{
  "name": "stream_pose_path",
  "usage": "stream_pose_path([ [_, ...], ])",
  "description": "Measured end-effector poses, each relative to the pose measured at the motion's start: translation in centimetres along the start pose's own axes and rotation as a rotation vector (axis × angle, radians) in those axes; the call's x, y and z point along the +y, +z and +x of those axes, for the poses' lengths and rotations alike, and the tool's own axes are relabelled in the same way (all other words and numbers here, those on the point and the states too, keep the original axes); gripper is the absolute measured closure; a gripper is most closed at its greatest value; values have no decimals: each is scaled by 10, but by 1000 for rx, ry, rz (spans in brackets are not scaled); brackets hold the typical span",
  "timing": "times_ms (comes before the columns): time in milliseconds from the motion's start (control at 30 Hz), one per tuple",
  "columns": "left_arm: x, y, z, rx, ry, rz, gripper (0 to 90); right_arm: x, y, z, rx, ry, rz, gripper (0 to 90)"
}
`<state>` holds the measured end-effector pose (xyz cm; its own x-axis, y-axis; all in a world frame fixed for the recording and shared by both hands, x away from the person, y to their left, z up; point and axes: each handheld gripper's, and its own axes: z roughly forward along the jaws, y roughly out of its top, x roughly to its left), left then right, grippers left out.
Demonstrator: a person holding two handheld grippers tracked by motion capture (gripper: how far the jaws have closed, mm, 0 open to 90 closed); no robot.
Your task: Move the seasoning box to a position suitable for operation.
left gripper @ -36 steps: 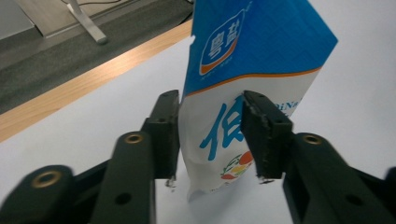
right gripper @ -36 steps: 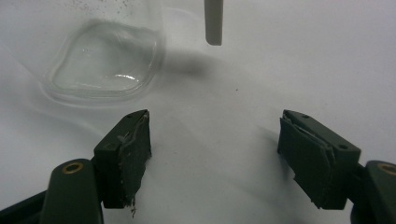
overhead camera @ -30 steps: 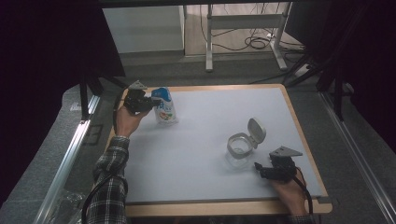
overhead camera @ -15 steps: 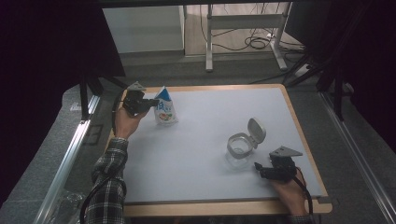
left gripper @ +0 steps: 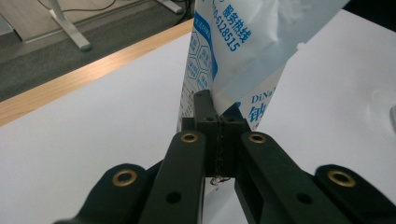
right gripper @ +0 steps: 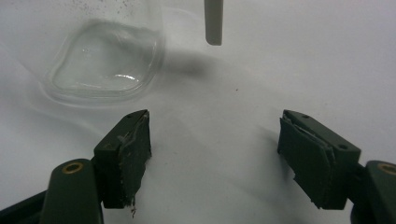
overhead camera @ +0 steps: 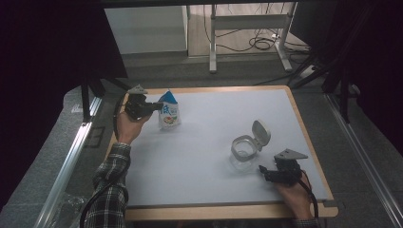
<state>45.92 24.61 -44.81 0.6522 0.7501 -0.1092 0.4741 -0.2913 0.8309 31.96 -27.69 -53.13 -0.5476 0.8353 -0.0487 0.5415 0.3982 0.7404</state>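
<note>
My left gripper point(overhead camera: 154, 107) is clamped on the edge of the blue-and-white printed plastic pouch point(overhead camera: 168, 110), which stands near the far left corner of the white table mat point(overhead camera: 199, 161), so I can carry it. Against a second ago, my jaws have just been closing and the pouch now stands upright, not leaning. Right of the pouch sits the clear glass jar with its hinged lid open point(overhead camera: 245, 147), ready for filling. My right gripper point(overhead camera: 267, 173) waits just beside the jar, jaws wide apart, holding nothing.

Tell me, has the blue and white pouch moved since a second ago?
Yes. The pouch, pinched by the left claw, has tipped upright; its top now sits nearer the table's far wooden edge.
</note>
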Motion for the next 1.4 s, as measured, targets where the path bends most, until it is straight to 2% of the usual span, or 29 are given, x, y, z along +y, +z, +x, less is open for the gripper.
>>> stream_pose_path([
  [600,-1,-6,-11,-46,-23,-47,900,0,0,0,0,0,0,258],
  [933,2,-18,-27,-71,-11,-59,900,0,0,0,0,0,0,258],
  [1233,0,-27,-51,-101,11,-50,900,0,0,0,-1,0,0,259],
  [1400,-2,-29,-59,-112,20,-52,900,0,0,0,0,-1,1,258],
])
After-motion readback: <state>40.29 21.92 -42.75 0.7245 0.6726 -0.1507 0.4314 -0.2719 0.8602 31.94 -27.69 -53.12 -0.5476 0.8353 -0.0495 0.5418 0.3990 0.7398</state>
